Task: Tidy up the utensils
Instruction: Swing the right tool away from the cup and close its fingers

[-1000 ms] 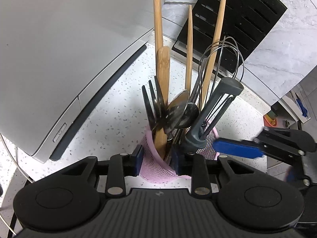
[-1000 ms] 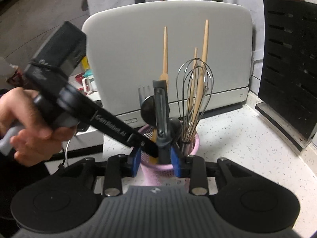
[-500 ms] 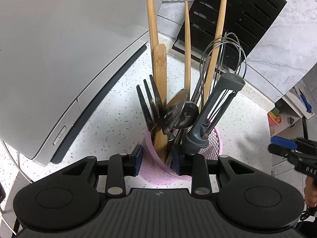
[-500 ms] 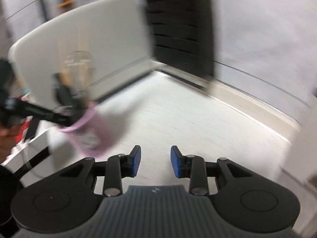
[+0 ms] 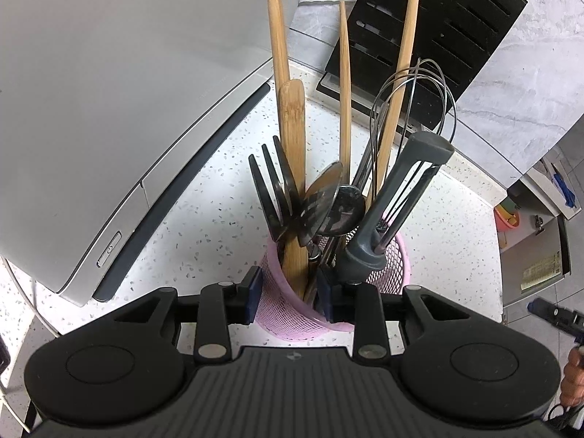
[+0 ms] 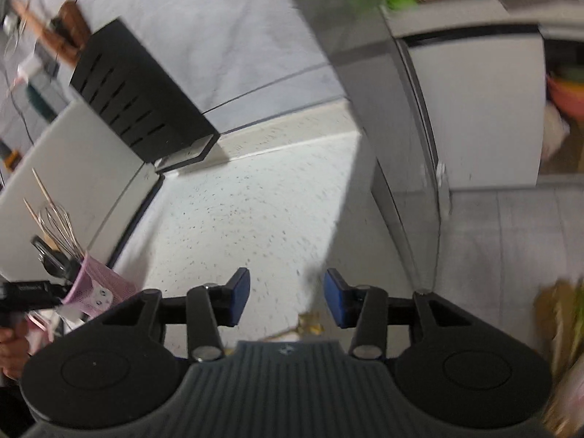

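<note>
Left gripper point(image 5: 288, 288) steadies the holder point(image 5: 387, 262); right gripper point(image 6: 287, 297) is empty.

The left jaws clamp the pink holder's near rim, utensils standing upright inside it on the counter point(image 6: 255, 200). The right jaws are spread wide on nothing, and the holder lies far to their left, so the left is much nearer.

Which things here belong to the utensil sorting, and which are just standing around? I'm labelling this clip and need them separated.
Part of the job:
pink mesh holder, gripped at its rim by the left gripper
grey peeler
wire whisk
black fork
wooden spatula
right gripper, open and empty

Just there:
white appliance
black knife block
speckled countertop
</note>
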Demonstrator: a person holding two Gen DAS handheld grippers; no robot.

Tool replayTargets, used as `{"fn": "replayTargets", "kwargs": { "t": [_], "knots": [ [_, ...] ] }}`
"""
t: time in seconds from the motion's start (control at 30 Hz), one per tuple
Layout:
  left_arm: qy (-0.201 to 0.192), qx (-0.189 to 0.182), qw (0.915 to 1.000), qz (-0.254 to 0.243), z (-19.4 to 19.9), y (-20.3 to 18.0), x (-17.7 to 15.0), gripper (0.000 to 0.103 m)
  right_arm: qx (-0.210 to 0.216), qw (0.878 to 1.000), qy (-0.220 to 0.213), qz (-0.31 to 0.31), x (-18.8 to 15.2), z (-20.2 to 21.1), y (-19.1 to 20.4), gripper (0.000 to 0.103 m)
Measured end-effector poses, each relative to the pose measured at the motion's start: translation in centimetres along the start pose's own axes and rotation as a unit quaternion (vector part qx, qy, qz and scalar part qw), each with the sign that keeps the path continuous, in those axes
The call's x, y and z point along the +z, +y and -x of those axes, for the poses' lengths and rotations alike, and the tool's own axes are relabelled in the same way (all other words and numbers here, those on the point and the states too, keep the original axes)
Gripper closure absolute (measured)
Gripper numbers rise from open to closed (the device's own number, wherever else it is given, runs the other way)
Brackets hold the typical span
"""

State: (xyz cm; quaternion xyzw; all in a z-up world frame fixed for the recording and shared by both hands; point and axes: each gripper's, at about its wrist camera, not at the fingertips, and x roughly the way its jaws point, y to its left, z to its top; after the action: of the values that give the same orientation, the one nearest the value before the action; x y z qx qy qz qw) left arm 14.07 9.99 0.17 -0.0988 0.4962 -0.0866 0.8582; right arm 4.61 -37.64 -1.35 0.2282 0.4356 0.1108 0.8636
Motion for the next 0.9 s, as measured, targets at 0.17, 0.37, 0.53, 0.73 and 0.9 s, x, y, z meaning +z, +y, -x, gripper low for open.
{"fn": "replayTargets", "kwargs": {
  "t": [0.17,0.37,0.53,0.73,0.9],
  "knots": [
    [0.000,0.001,1.0000,0.003,0.0,0.0,0.0,0.067,0.024,0.997,0.021,-0.067,-1.8,-0.6,-2.8,0.058],
    [0.000,0.002,1.0000,0.002,0.0,0.0,-0.1,0.067,0.054,0.991,0.038,-0.121,-2.4,-1.8,-4.0,0.058],
    [0.000,0.001,1.0000,0.002,0.0,0.0,-0.1,0.067,0.064,0.988,0.043,-0.133,-2.5,-2.7,-3.9,0.059],
    [0.000,0.000,1.0000,0.004,0.0,0.1,-0.1,0.066,0.060,0.988,0.051,-0.134,-2.4,-3.4,-4.1,0.065],
    [0.002,0.000,1.0000,0.001,-0.1,0.1,0.0,0.065,0.055,0.988,0.055,-0.130,-2.4,-3.8,-4.2,0.080]
  ]
}}
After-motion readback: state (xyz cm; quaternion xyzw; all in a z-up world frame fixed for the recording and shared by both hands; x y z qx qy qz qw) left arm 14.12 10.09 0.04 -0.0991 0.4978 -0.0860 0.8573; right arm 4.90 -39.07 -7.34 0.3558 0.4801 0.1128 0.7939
